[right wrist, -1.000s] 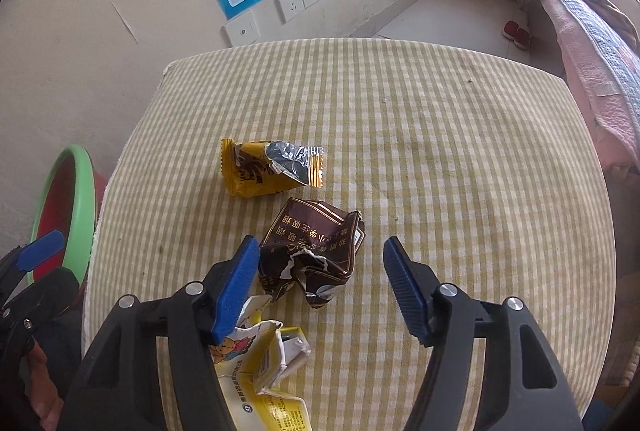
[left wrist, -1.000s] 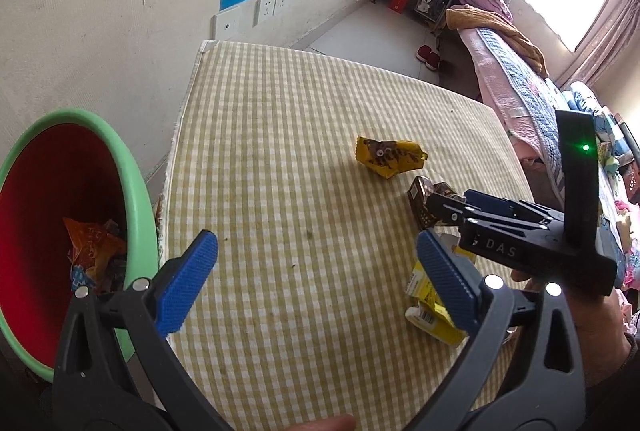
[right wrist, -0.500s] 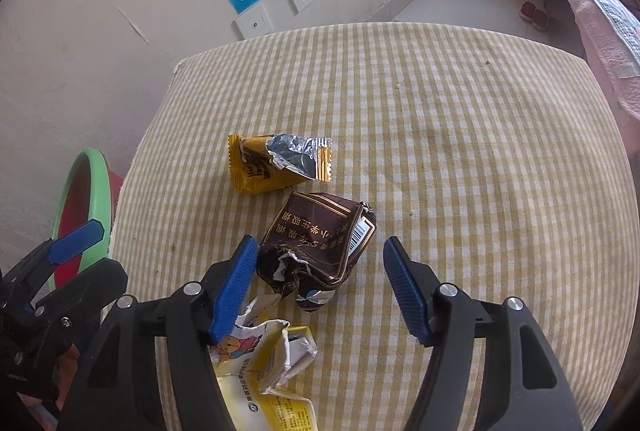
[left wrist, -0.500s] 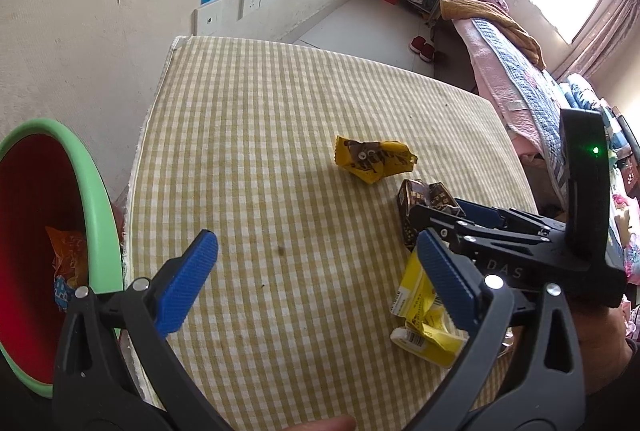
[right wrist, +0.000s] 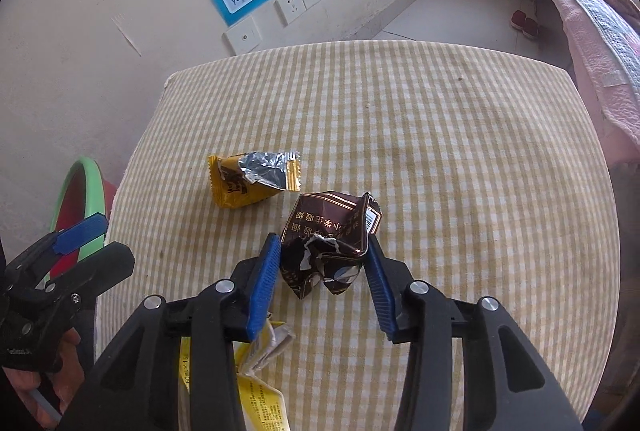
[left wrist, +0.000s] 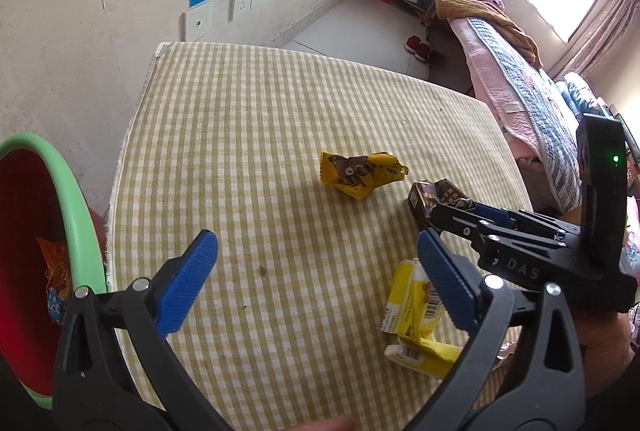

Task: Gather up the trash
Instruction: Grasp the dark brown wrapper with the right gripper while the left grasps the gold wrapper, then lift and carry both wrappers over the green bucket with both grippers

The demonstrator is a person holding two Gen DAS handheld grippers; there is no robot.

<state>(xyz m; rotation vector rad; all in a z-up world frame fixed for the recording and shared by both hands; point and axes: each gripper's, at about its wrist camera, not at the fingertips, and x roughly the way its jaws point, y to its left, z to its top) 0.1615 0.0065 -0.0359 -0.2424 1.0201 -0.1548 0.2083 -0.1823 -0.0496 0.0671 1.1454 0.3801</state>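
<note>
The step in hand is judged to be the pickup of the crumpled dark-brown foil packet (right wrist: 330,239), which lies on the yellow-and-white checked tablecloth (right wrist: 440,159) near the front, right of centre. To do this well, the squeeze should be completed until the light, springy foil is firmly pinched, then lifted straight up before carrying it left to the green-rimmed red bin (left wrist: 48,231) beside the table; a loose pinch would likely let the packet slip out. The right gripper (right wrist: 322,263) is closed down to the width of the packet, its blue pads set against the packet's two flanks; from the right wrist view contact looks made on both sides, though whether the packet is off the cloth yet cannot be told. The left gripper (left wrist: 316,271) hangs wide open over bare cloth at the near left, holding nothing. Two further pieces are not yet collected: a yellow foil snack wrapper with a torn silver end (right wrist: 252,179) just beyond the brown packet, and a crushed yellow-and-white paper carton (left wrist: 416,319) at the near edge, under the right gripper. The bin already holds an orange wrapper (left wrist: 56,267).
</note>
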